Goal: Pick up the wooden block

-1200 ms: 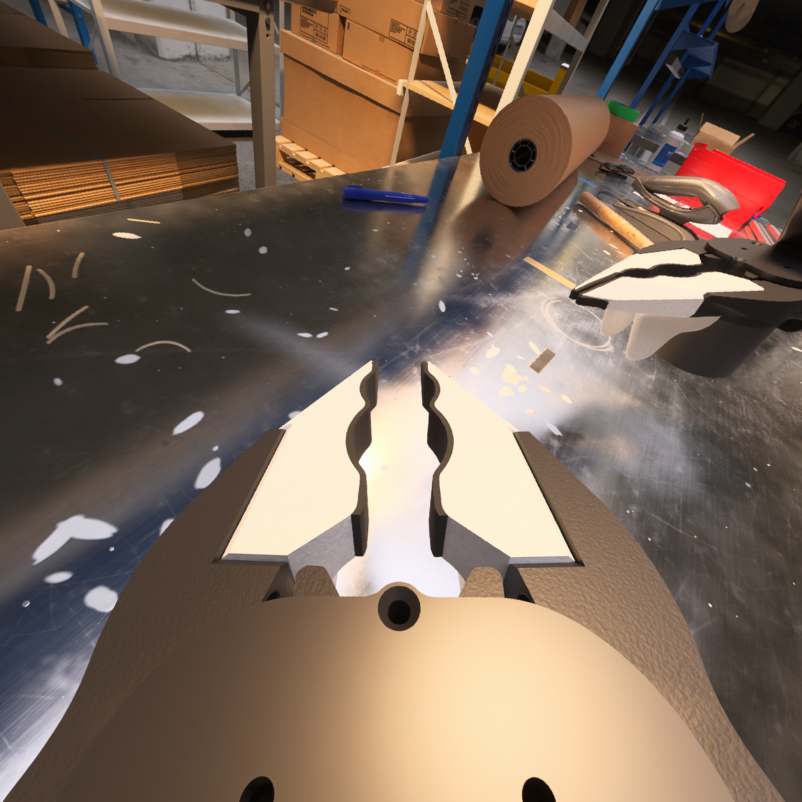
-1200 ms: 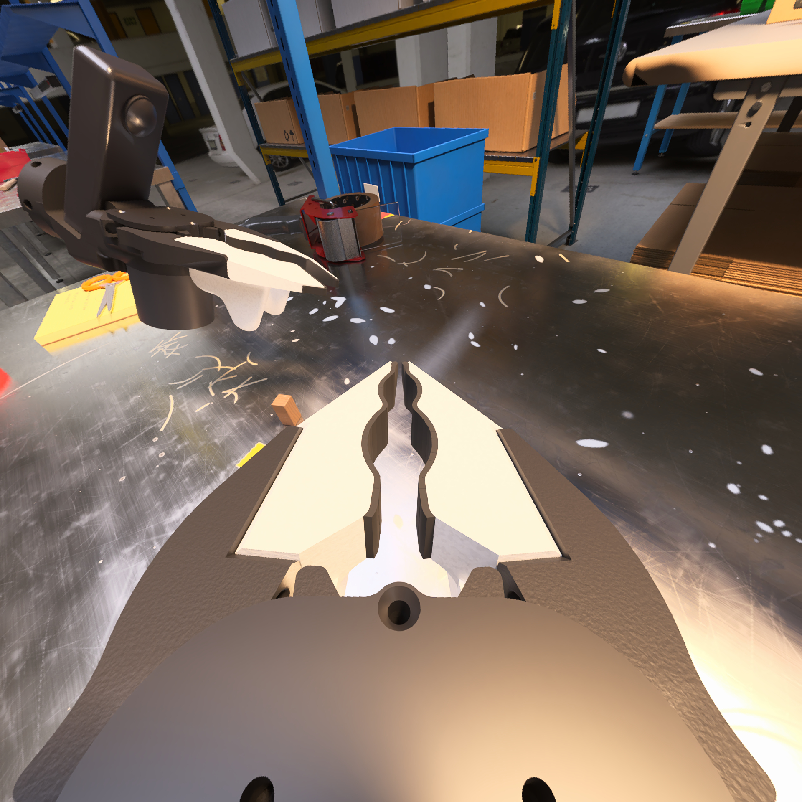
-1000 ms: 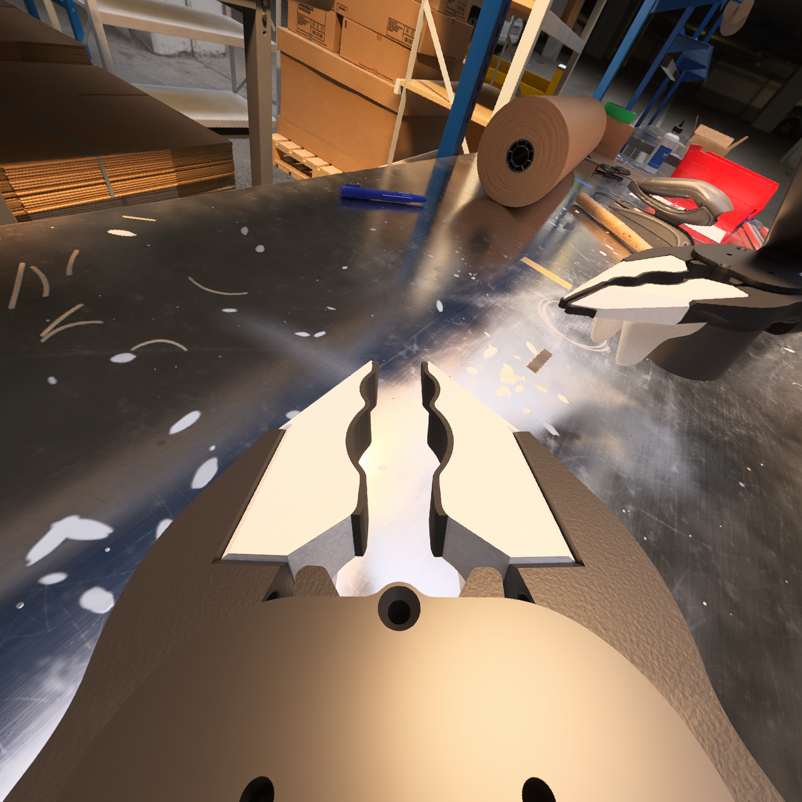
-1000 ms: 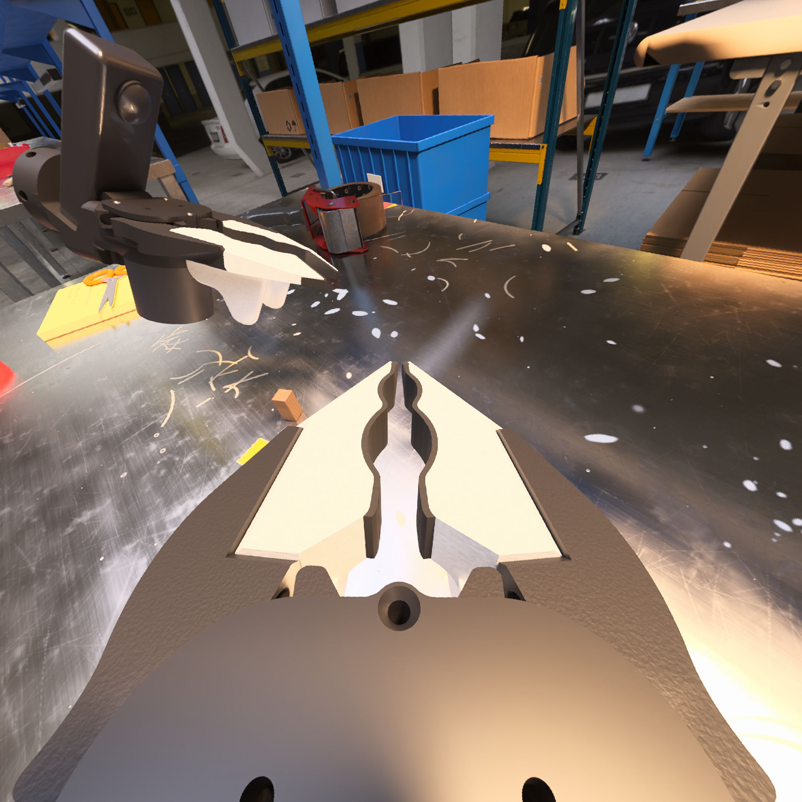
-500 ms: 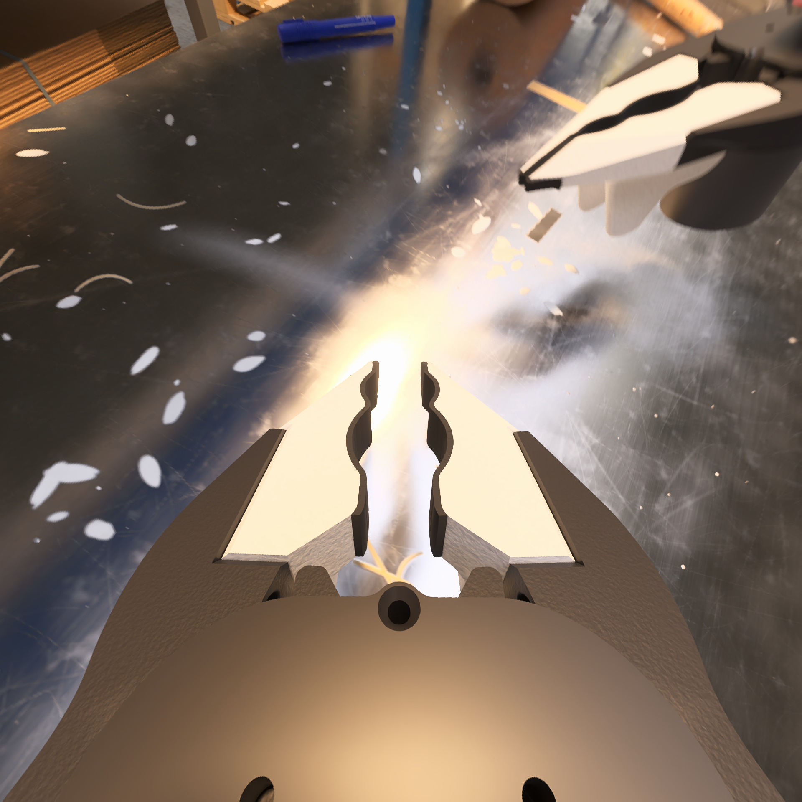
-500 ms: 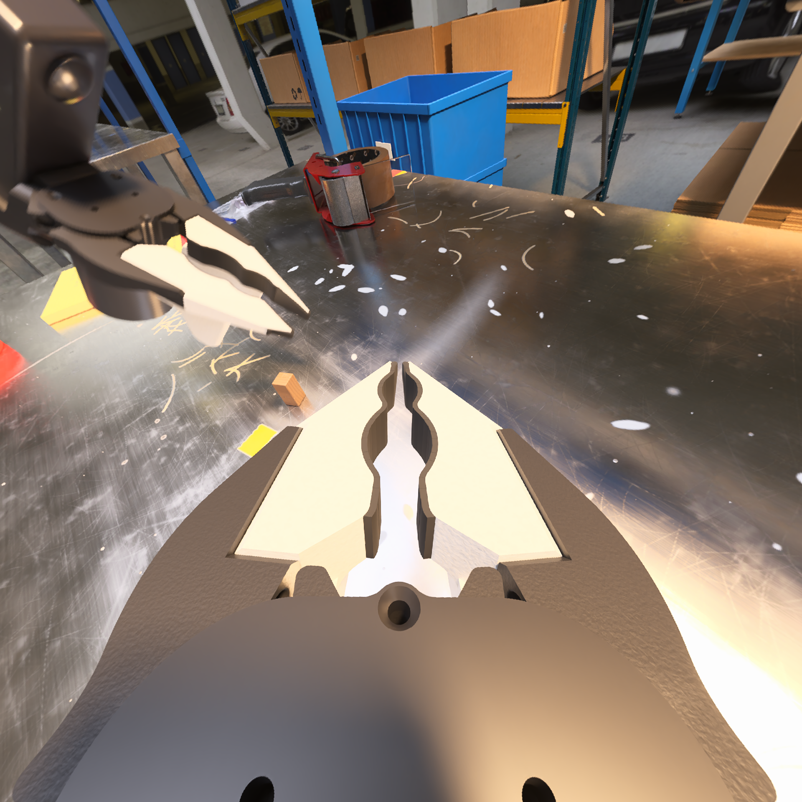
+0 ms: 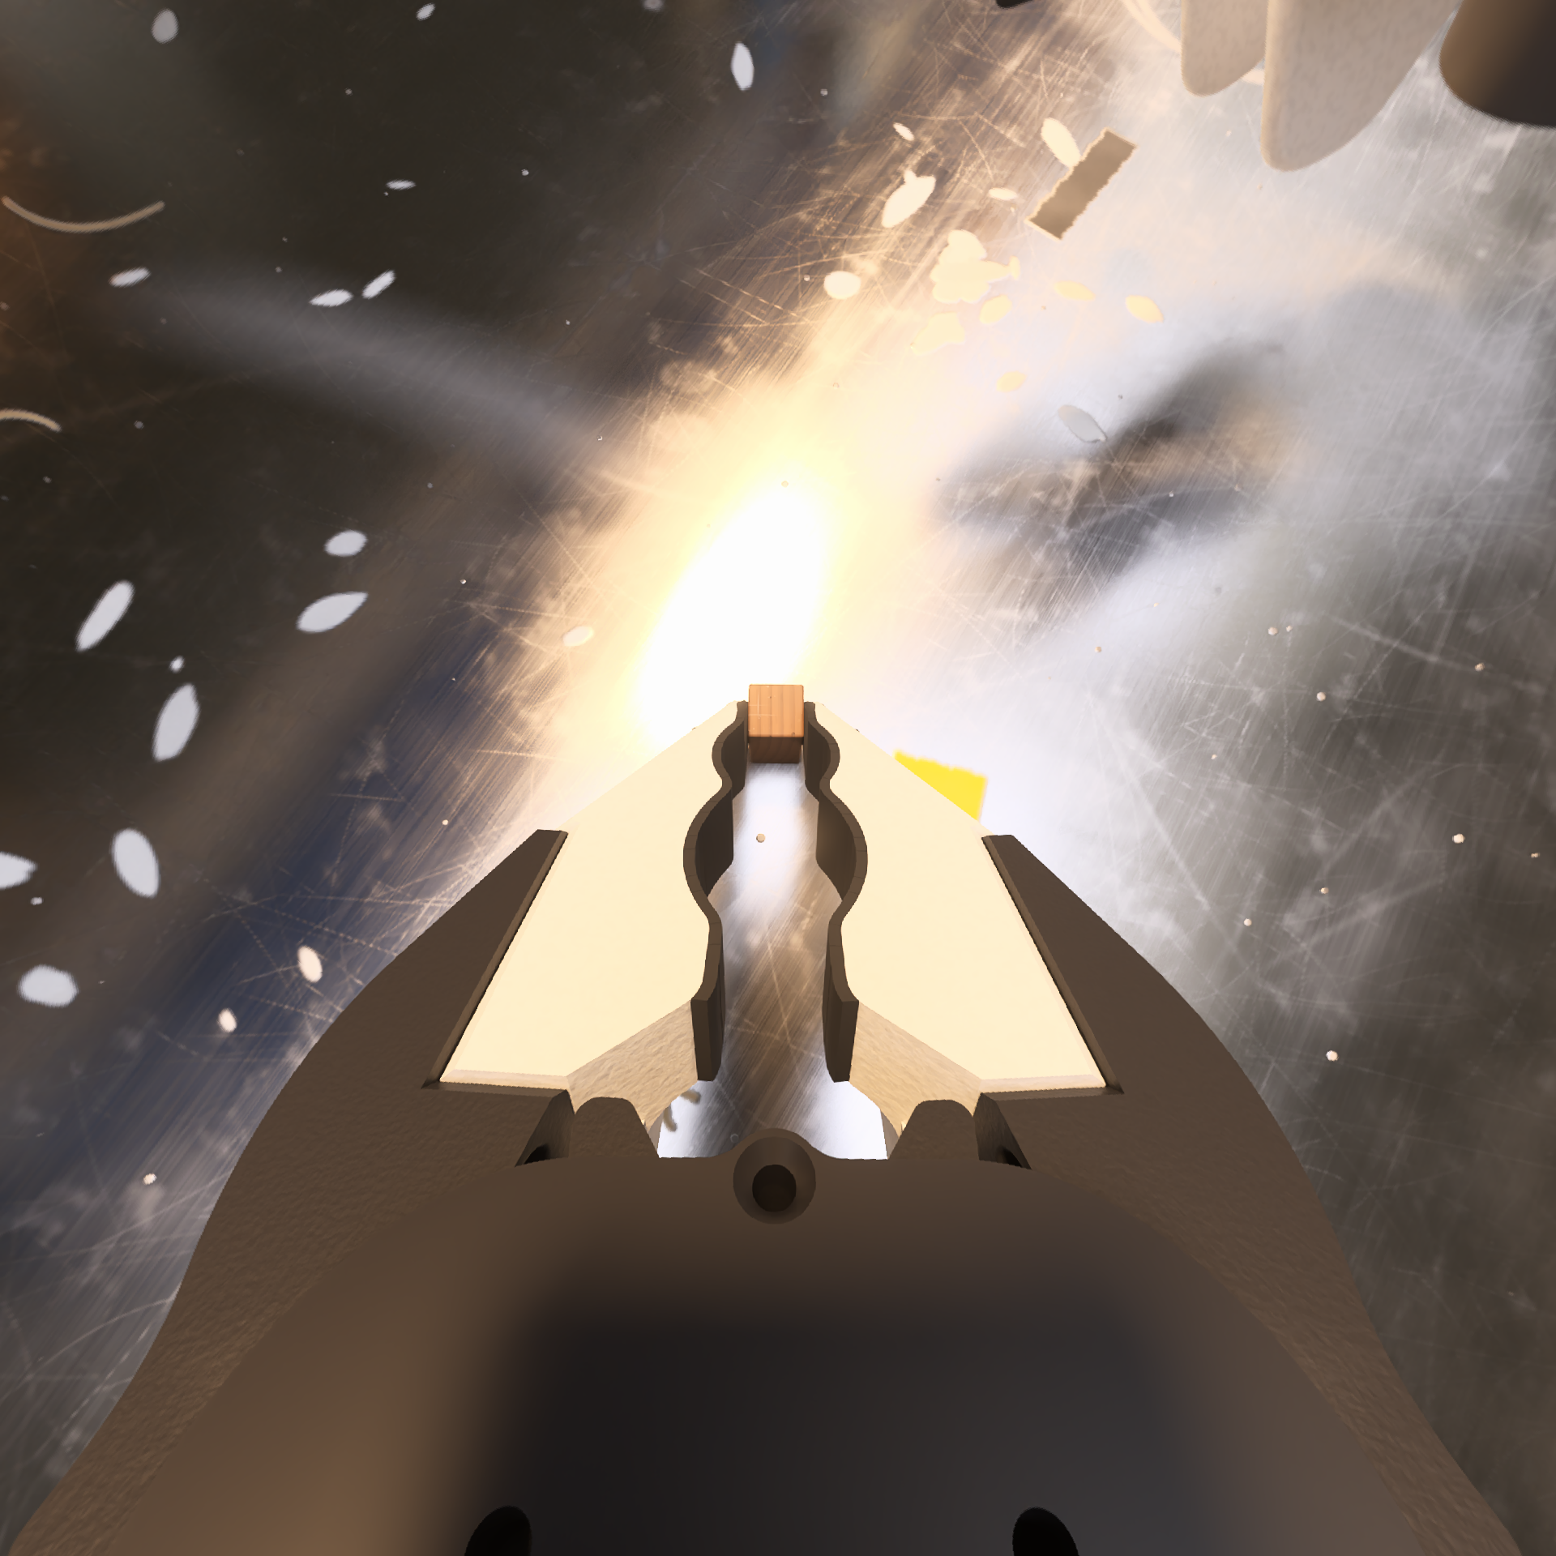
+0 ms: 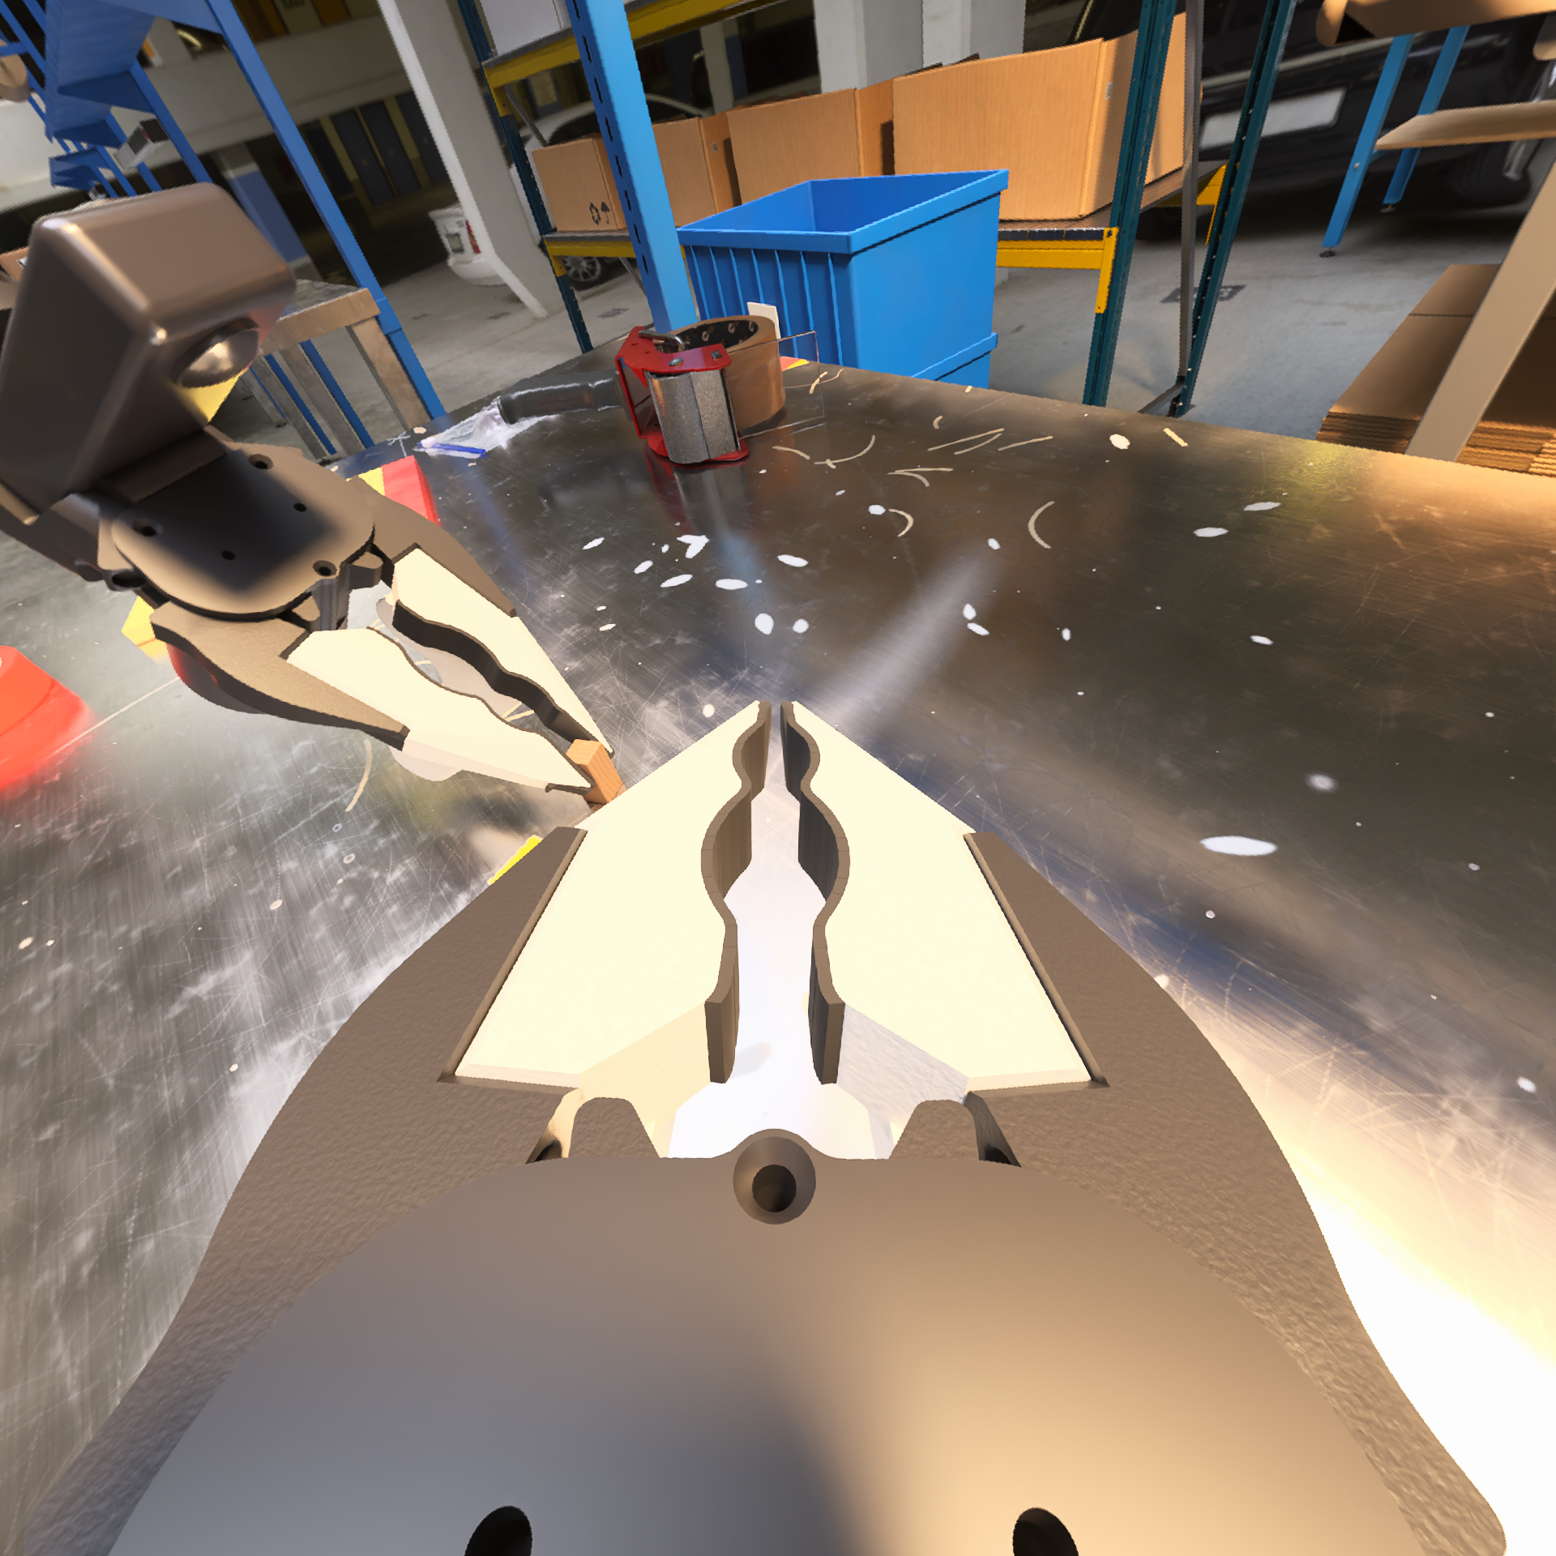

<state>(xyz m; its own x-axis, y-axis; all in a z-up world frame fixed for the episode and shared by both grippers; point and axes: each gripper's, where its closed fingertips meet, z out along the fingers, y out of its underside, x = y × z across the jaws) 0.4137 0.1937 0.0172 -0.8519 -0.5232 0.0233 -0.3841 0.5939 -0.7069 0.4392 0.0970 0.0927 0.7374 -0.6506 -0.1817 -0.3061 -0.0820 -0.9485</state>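
Left wrist view shows my left gripper bracketing the wooden block at its fingertips on the desk, grip unconfirmed, lift pending, right gripper nearly closed, empty, just beside the block.

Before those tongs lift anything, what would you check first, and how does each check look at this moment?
1. Block sits between the left tongs' tips: ok.
2. Tips touch the block on both sides: ok in the left wrist view, where each fingertip meets a side face.
3. Grip is firm enough to lift: cannot tell.
4. Block is off the table: cannot tell; it seems to rest there.
5. Right tongs are out of the way: ok, shut, empty and beside the block, not touching.
6. Yellow scrap is free of the grip: ok, it lies flat beside the right fingertip.
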